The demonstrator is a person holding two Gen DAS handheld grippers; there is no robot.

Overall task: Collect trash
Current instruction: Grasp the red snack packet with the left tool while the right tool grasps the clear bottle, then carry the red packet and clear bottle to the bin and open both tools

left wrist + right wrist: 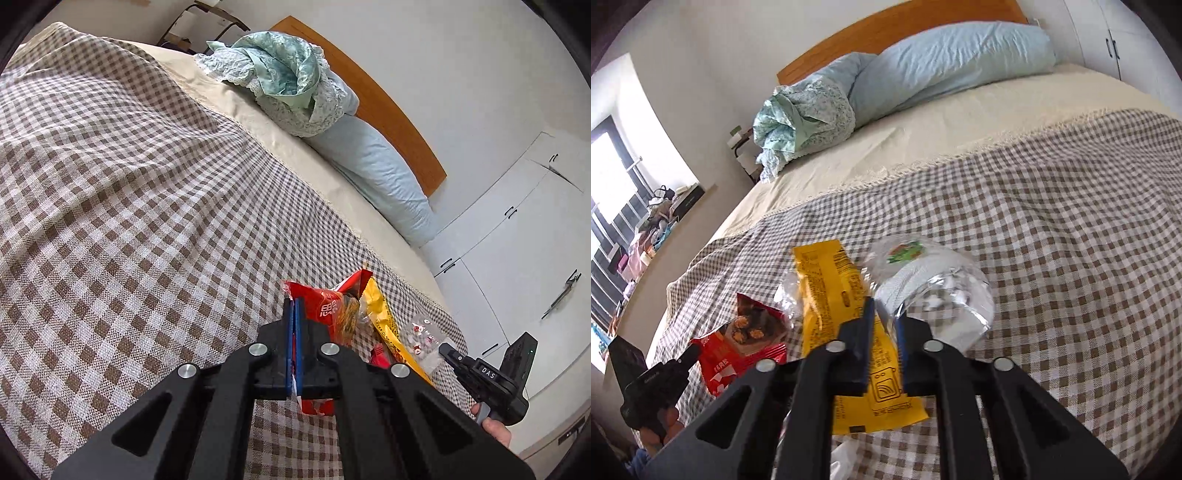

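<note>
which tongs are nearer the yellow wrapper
Right. The right tongs are shut on the yellow wrapper. The left tongs are beside it, shut on the red snack bag.

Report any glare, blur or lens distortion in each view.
Left wrist view: fisheye bends the headboard and wardrobe doors; sharp, evenly daylit. Right wrist view: bright window is blown out, clear plastic wrapper glints, dark corners.
</note>
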